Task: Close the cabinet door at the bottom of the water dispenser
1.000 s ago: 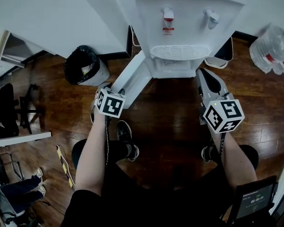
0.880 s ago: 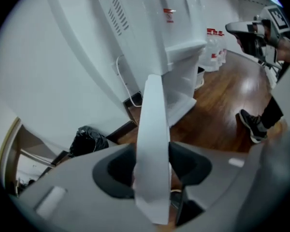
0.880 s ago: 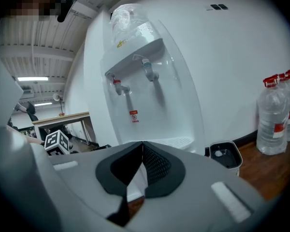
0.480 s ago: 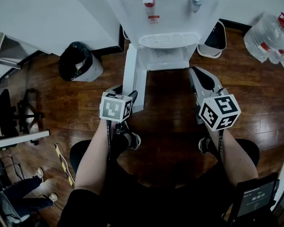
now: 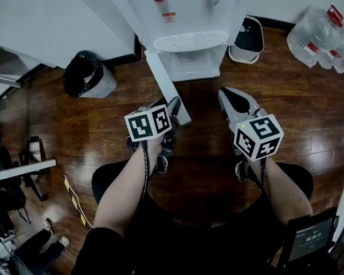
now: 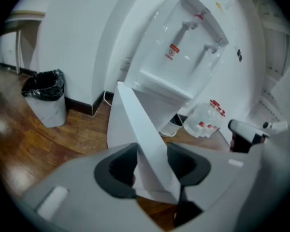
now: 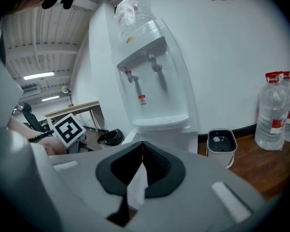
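My left gripper's [image 6: 152, 167] jaws were closing around the cabinet door [image 6: 135, 124] edge between them, my right gripper's [image 7: 141, 170] jaws together; a glancing pinch might slip off.

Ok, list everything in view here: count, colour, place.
white plastic water dispenser: one, white, against the wall, top centre
flat white cabinet door: one, white, swung open from the dispenser's base
round bin with black bag: one, black, left of the dispenser
small white bin: one, white with a dark inside, right of the dispenser
clear plastic water bottles: several, red caps, far right
wooden floor: dark brown
left gripper: grey, jaws closing, the door's edge between them
right gripper: grey, jaws together, empty, right of the door
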Motion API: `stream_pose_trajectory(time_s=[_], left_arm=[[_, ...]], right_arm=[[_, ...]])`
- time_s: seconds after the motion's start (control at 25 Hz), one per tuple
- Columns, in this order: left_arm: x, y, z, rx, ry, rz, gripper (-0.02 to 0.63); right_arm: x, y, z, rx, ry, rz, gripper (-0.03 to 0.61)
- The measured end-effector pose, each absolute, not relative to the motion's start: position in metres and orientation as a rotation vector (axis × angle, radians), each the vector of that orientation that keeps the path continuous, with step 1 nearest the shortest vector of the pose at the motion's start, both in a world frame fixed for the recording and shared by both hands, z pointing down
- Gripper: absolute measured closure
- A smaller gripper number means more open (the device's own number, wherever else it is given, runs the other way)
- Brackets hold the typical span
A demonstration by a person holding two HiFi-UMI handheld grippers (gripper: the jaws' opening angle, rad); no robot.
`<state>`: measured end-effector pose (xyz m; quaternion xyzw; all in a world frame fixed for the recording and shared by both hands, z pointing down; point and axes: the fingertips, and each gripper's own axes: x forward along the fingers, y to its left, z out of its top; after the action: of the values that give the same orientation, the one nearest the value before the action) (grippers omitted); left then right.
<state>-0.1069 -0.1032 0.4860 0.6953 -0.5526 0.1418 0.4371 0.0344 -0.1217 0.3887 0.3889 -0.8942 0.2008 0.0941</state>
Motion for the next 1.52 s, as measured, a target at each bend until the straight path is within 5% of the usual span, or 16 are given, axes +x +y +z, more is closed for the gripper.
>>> stream_pose_trajectory(time_s=[0.44,0.8,1.52], left_arm=[[-0.058,-0.136,0.489,1.683,-1.339,0.214,0.405],[-0.044,-0.150,0.489,1.721,-1.264,0.203,0.407],[-0.045,-0.176,0.500,2.044,-1.284,0.706,0.422]], right_arm=[[0.037,-0.097,0.450,1.037,-2.492,0.801,0.563],[0.023,-0.087,0.501,0.877,-2.306,0.662,0.400],[0.055,-0.159,0.506,1.120,-2.246,0.714,0.393]])
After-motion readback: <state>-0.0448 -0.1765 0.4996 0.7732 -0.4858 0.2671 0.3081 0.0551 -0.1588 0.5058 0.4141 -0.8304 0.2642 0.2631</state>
